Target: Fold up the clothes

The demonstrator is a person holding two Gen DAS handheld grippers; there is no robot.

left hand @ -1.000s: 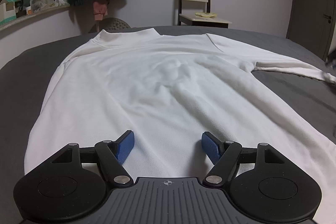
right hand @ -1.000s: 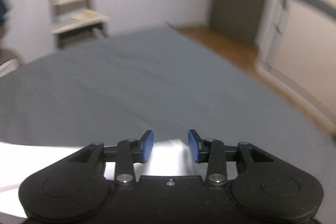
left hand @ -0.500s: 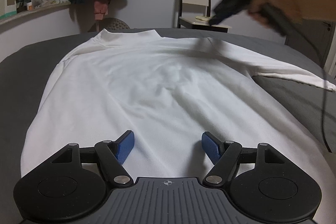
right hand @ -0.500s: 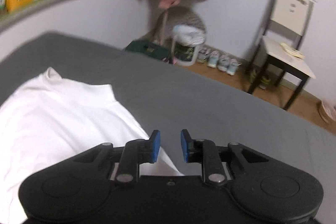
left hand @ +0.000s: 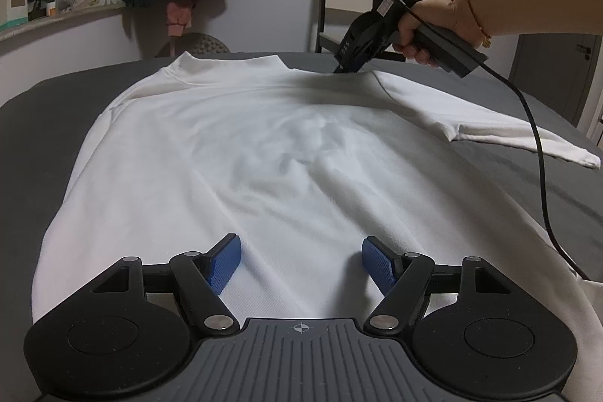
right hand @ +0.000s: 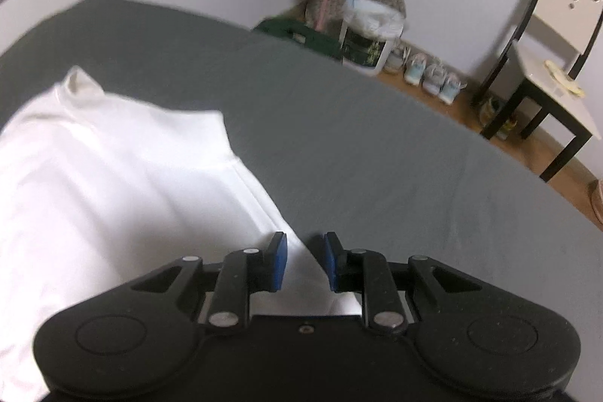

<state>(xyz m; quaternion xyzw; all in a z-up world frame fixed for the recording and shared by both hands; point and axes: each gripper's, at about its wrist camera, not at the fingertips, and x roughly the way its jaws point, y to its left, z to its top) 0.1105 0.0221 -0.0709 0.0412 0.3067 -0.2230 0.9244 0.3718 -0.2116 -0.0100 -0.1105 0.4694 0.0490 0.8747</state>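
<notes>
White long-sleeved shirt lies flat on the grey bed cover. Its long axis runs straight away from the left gripper: hem nearest the gripper, collar at the far end, pointing toward the wall.

Left gripper: jaws wide apart, blue pads resting low over the hem region, one either side of a soft lengthwise ridge in the cloth. Pads are not pressing on any fabric; nothing held.

Right gripper: held in the person's right hand, tilted steeply down at the shirt's far right shoulder, just beside the collar. Jaws narrow but with a gap between the pads. In the right wrist view the shoulder edge of the shirt runs into that gap; pads do not visibly clamp it.

Right sleeve extends out sideways, off to the right of the left gripper, cuff on the bed cover. A black cable trails from the right gripper across that sleeve.
</notes>
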